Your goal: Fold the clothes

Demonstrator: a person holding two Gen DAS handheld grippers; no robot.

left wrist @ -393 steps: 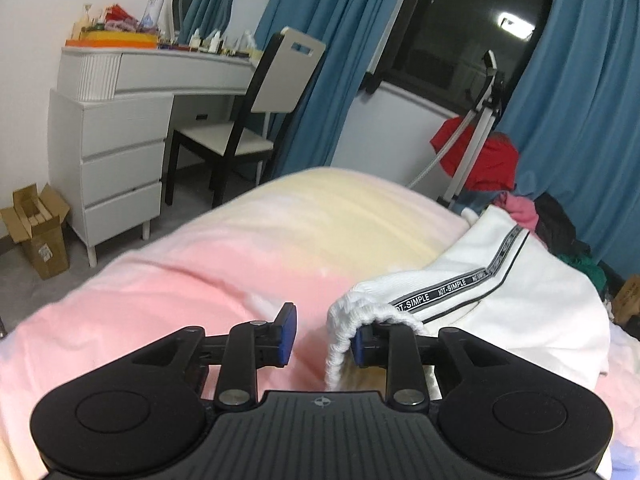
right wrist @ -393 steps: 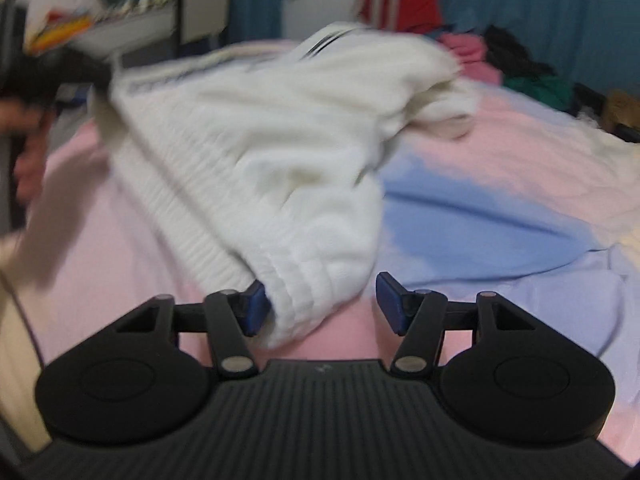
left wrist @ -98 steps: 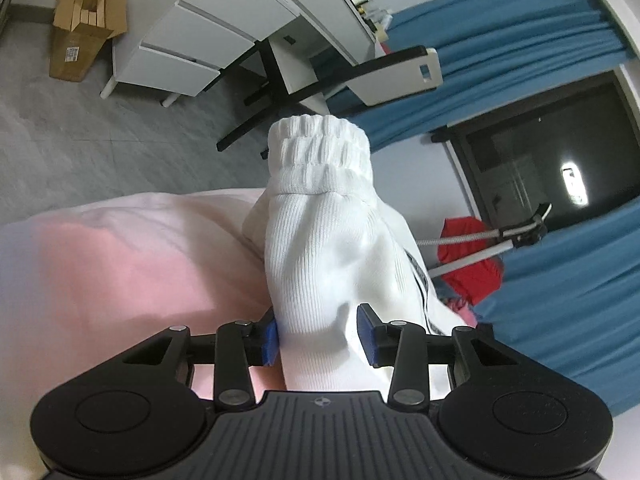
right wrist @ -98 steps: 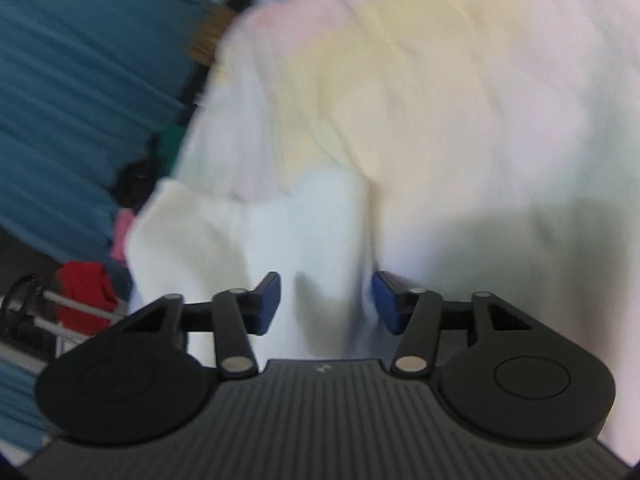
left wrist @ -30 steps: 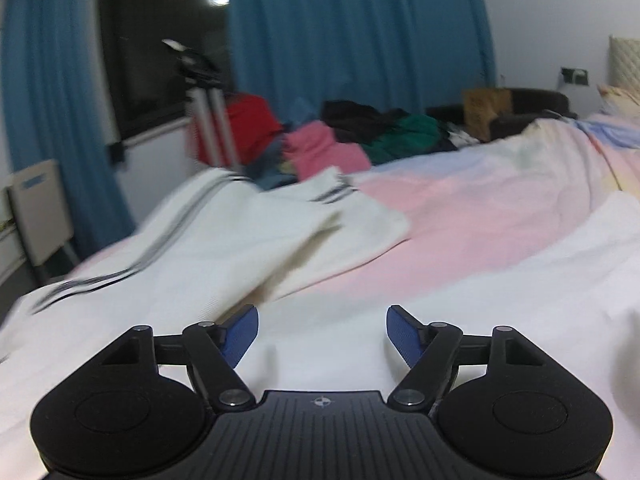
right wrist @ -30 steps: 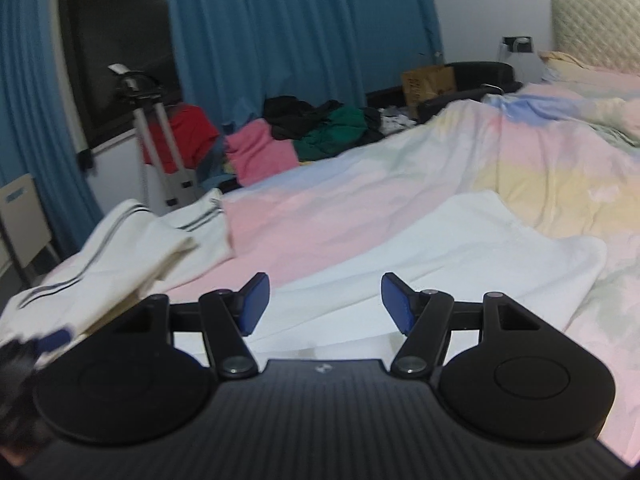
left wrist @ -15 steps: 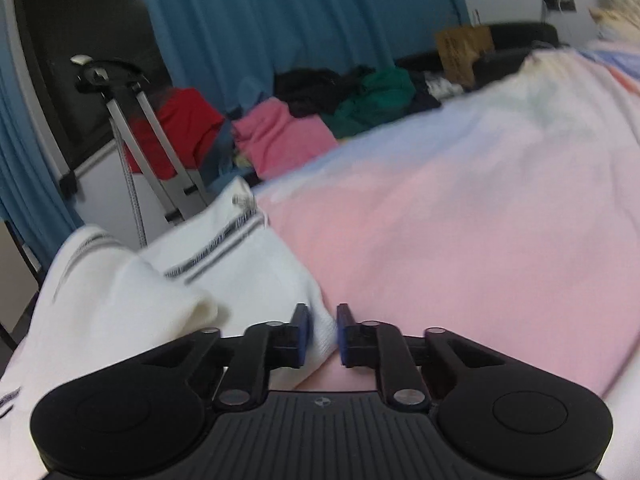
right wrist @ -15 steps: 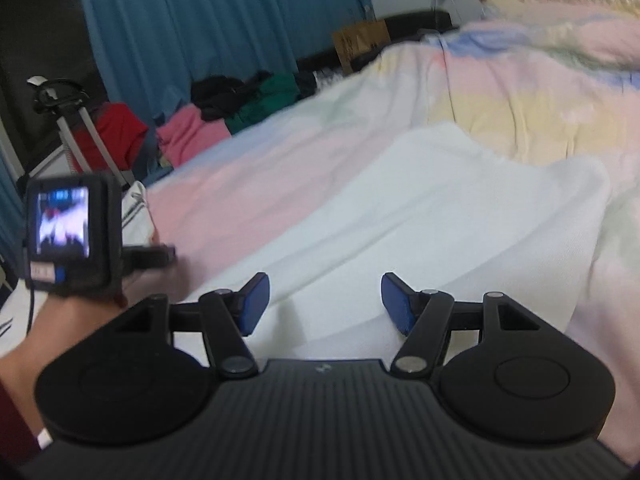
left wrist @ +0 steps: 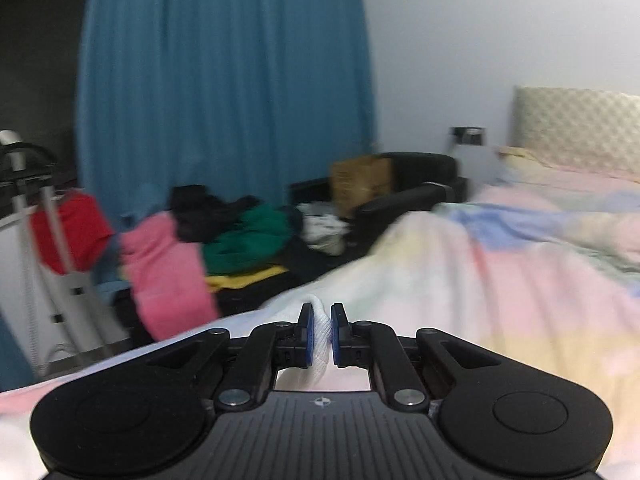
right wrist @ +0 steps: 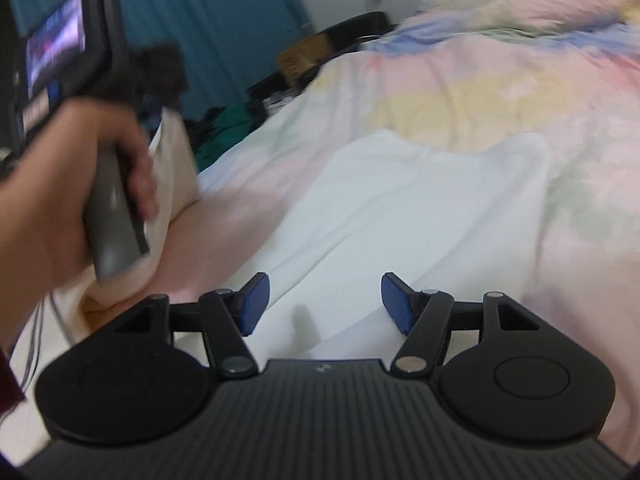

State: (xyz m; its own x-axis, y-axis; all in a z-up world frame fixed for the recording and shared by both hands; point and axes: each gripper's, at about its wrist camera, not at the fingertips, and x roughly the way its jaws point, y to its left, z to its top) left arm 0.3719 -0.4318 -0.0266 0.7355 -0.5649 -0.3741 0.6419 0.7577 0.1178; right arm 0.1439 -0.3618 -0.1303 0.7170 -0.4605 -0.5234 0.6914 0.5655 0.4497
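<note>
My left gripper (left wrist: 319, 330) is shut on a fold of the white ribbed garment (left wrist: 319, 338), which shows only as a small strip between the blue pads and below them. In the right wrist view a hand (right wrist: 60, 184) holds that left gripper raised at the left, with the cream-white striped garment (right wrist: 174, 168) hanging under it. My right gripper (right wrist: 324, 302) stands open just above a flat white cloth (right wrist: 400, 208) spread on the pastel bedspread (right wrist: 500, 80); nothing is between its fingers.
A pile of pink, green and black clothes (left wrist: 208, 240) lies beyond the bed's far edge. Next to it are a black armchair with a cardboard box (left wrist: 362, 178), a blue curtain (left wrist: 224, 80) and a white stand (left wrist: 48, 264) with a red garment. The headboard (left wrist: 576, 128) is at right.
My left gripper has lifted and swung right with the white garment's edge held in it, so the view now faces the curtain and armchair. The right gripper stays open and has shifted slightly forward.
</note>
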